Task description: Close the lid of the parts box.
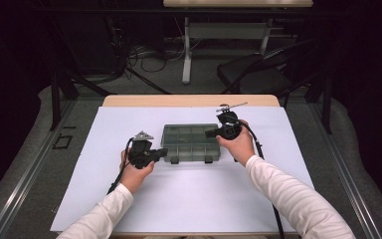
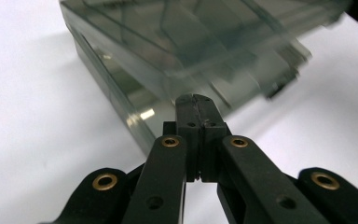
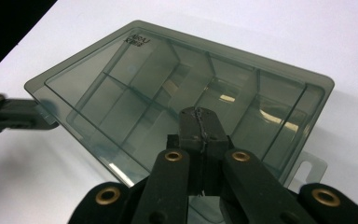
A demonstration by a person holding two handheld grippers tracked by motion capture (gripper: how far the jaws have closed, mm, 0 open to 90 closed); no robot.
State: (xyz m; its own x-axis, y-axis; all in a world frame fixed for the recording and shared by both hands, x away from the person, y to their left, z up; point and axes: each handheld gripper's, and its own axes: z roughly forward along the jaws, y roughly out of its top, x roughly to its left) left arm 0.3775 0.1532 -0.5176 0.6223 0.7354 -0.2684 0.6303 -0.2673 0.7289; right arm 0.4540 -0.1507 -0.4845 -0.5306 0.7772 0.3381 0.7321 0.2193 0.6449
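Note:
A translucent grey compartment box [image 1: 190, 142] lies shut in the middle of the white table cover [image 1: 194, 199], with two latches on its near side. My left gripper [image 1: 163, 152] is shut, with its tips at the box's near left corner [image 2: 135, 116]. In the left gripper view the left gripper [image 2: 196, 100] has nothing between its fingers. My right gripper [image 1: 210, 133] is shut too and hovers over the right part of the lid. In the right gripper view the right gripper [image 3: 198, 114] sits just above the lid [image 3: 121, 84], and the left gripper [image 3: 9, 114] comes in from the left edge.
A latch tab [image 3: 313, 165] sticks out from the box's side. Behind the table's wooden far edge [image 1: 189, 100] are a dark chair [image 1: 258, 69], another table's legs [image 1: 186, 55] and cables [image 1: 144, 57] on the floor. White cover lies on all sides of the box.

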